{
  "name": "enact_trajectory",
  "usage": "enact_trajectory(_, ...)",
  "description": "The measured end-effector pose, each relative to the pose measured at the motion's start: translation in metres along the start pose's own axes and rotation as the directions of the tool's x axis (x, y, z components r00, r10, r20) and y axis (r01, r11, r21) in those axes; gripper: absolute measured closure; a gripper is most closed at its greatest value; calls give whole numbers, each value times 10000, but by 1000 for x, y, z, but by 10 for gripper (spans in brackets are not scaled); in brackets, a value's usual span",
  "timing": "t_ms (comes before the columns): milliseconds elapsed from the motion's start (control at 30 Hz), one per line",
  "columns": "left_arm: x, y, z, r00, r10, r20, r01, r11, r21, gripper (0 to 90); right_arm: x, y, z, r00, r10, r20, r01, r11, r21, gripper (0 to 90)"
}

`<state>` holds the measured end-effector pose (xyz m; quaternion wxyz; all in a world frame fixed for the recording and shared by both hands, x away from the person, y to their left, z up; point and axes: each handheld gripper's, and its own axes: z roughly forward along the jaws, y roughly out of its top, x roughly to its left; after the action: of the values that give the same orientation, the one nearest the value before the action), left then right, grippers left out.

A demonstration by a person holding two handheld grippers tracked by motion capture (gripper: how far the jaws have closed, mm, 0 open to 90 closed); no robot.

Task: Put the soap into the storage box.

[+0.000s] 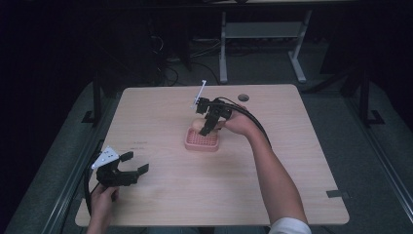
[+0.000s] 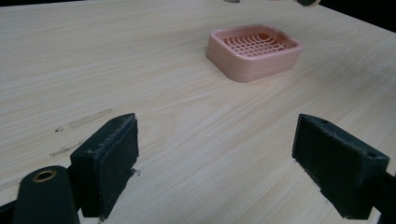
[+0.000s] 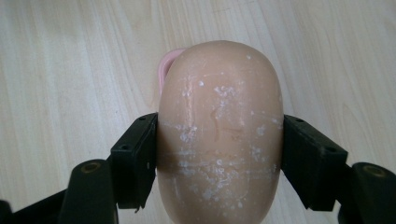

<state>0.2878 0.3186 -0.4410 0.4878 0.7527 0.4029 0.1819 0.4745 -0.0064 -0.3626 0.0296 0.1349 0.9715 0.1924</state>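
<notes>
A pink slatted soap dish (image 1: 201, 142) (image 2: 254, 51) sits near the middle of the wooden table. My right gripper (image 1: 205, 127) (image 3: 219, 158) hangs over the dish's far edge, shut on a tan oval bar of soap (image 3: 219, 135) (image 1: 197, 125). Both pads press its sides, and a sliver of the pink dish (image 3: 164, 67) peeks out behind the bar. My left gripper (image 1: 134, 165) (image 2: 215, 163) rests low at the table's front left, open, with bare wood between its pads and the dish ahead of it.
The wooden table (image 1: 160, 122) has a round cable hole (image 1: 243, 97) at its far edge. A desk frame with white legs (image 1: 223, 48) and cables stand on the floor beyond the table. A dark tab (image 1: 337, 193) sits at the front right corner.
</notes>
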Motion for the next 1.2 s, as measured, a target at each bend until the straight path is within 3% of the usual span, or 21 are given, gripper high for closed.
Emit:
enact_trajectory(533,0,0,0,10000,38,21,-38,10000,-18,143,-8,0,28,9992,244,-319,-232,9991,362,318)
enact_trajectory(1200,0,0,-1,9999,-115,6,115,9999,-40,143,-10,-1,44,9979,354,-534,-323,9979,568,317)
